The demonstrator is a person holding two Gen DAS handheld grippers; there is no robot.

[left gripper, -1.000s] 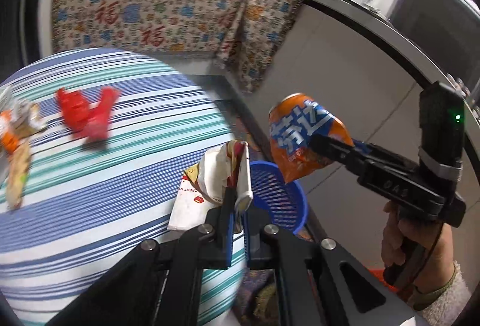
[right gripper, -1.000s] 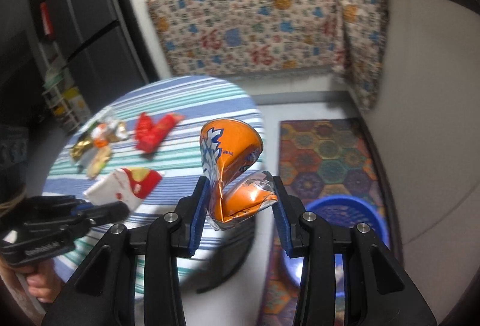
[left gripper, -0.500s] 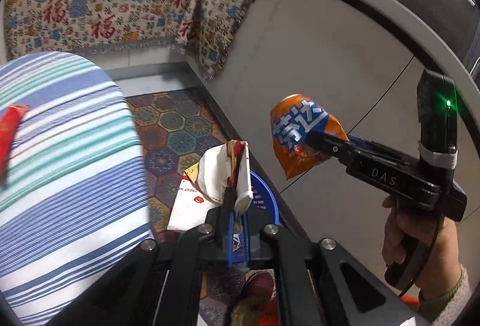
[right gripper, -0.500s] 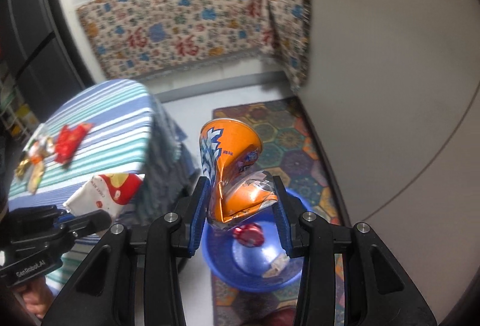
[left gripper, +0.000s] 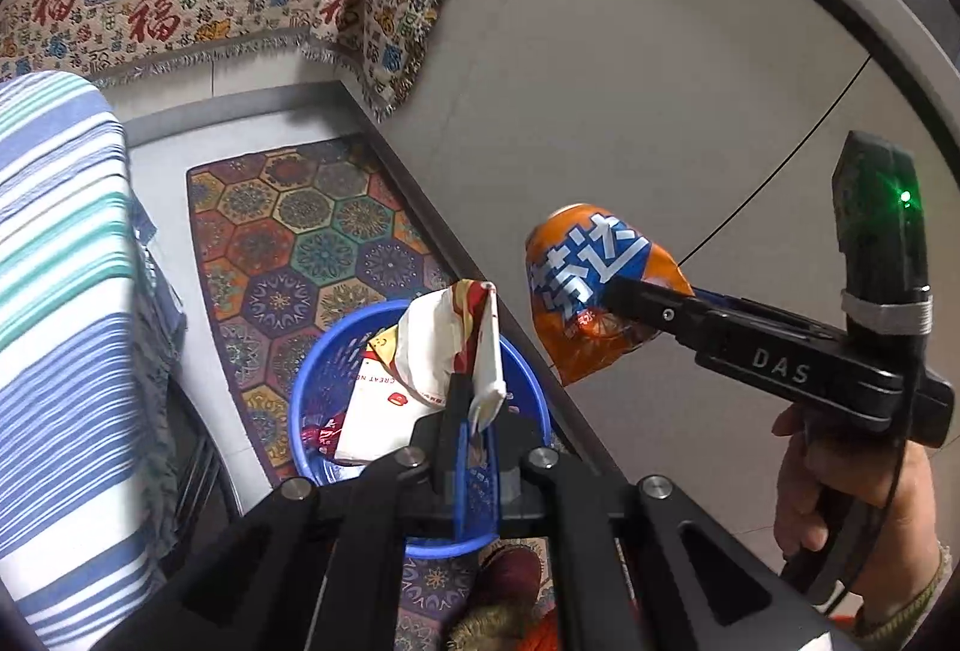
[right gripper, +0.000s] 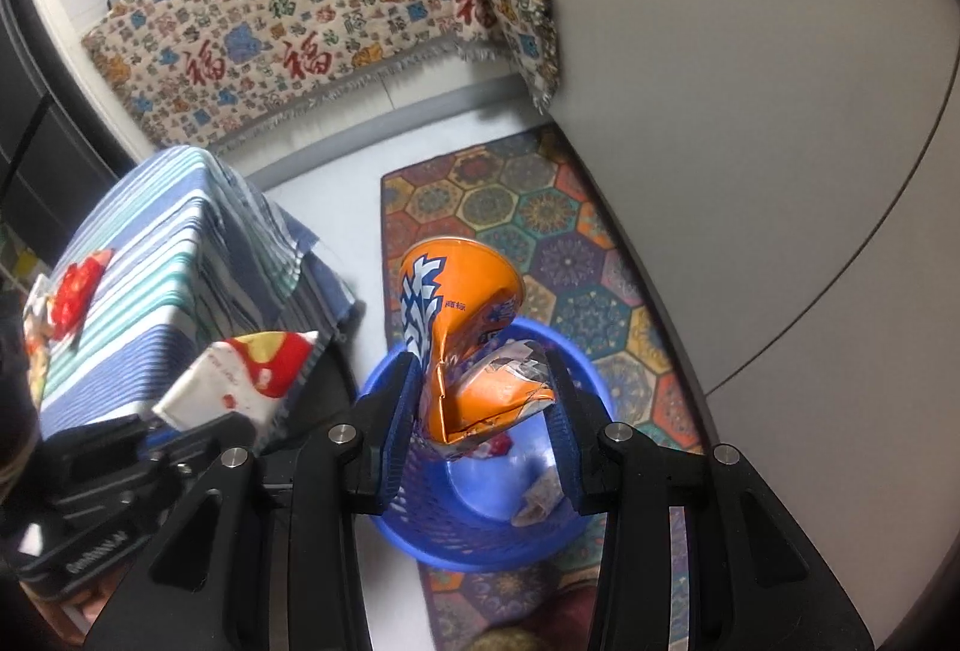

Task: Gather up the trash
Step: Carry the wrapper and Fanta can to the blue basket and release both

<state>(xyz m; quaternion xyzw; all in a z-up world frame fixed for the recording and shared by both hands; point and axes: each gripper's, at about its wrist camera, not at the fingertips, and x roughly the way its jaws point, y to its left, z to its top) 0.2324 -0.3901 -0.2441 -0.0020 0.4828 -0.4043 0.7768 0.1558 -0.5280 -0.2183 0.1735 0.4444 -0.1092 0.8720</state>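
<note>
A crushed orange soda can (right gripper: 465, 345) is pinched between the pads of my right gripper (right gripper: 483, 393), above the blue plastic basket (right gripper: 414, 507) on the floor. The left wrist view shows the same can (left gripper: 591, 291) to the right of and above the basket (left gripper: 315, 381). My left gripper (left gripper: 474, 411) is shut on a white and red paper wrapper (left gripper: 432, 363), which hangs over the basket's opening. In the right wrist view this wrapper (right gripper: 240, 381) shows left of the basket. A few scraps of trash (right gripper: 537, 501) lie on the basket's bottom.
A table with a striped cloth (right gripper: 168, 255) stands left of the basket and carries a red wrapper (right gripper: 75, 288) and other litter. A patterned rug (left gripper: 300, 237) lies under the basket. A grey cabinet front (left gripper: 660, 81) runs along the right. A person's hand (left gripper: 852, 495) holds the right gripper.
Both grippers have swung away from the table and come down over the blue basket, each keeping its load. The table has slid to the left of both views.
</note>
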